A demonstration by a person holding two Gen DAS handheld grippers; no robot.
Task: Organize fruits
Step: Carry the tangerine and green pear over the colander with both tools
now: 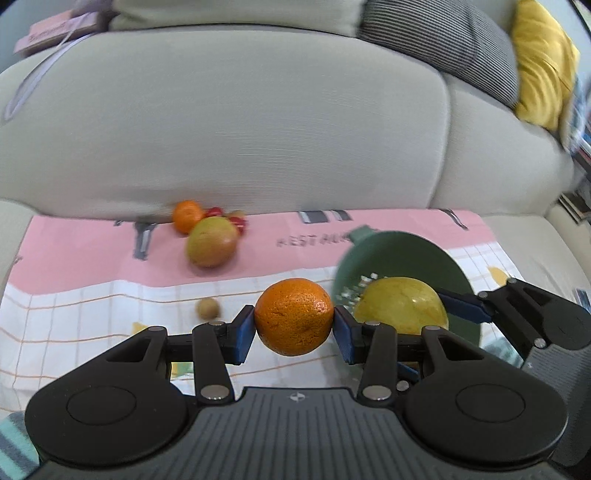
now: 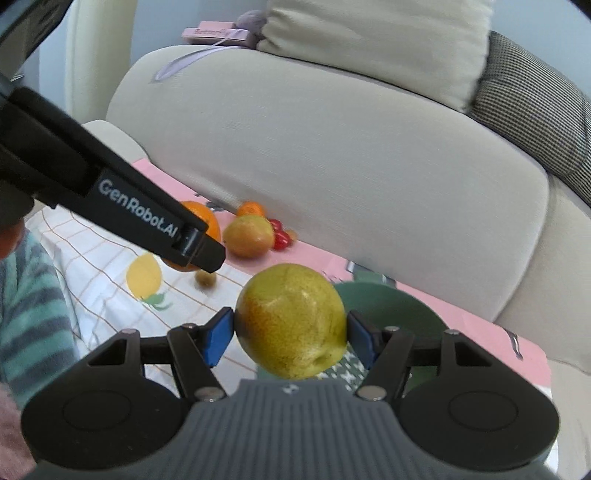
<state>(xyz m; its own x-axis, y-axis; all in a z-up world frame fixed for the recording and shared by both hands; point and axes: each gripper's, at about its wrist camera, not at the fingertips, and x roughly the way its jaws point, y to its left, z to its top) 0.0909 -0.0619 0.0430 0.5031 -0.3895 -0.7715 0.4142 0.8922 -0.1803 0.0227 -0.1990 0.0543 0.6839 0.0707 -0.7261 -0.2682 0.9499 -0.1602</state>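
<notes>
My left gripper (image 1: 294, 325) is shut on an orange (image 1: 294, 316) and holds it above the cloth. My right gripper (image 2: 290, 332) is shut on a yellow-green pear (image 2: 291, 325) and holds it over the near rim of a green bowl (image 2: 391, 306). In the left wrist view the pear (image 1: 400, 306) and bowl (image 1: 402, 254) lie just right of the orange. In the right wrist view the orange (image 2: 207, 221) is partly hidden behind the left gripper's body. A reddish-green apple (image 1: 211, 242), a small orange (image 1: 187, 216), red cherries (image 1: 238, 221) and a small brown fruit (image 1: 208, 308) lie on the cloth.
A pink and white checked cloth (image 1: 92, 288) covers the sofa seat. The beige sofa back (image 1: 236, 122) rises right behind the fruit. A grey striped cushion (image 1: 443, 37) and a yellow cushion (image 1: 543, 62) sit at the upper right. A pink box (image 2: 214, 35) rests on the sofa top.
</notes>
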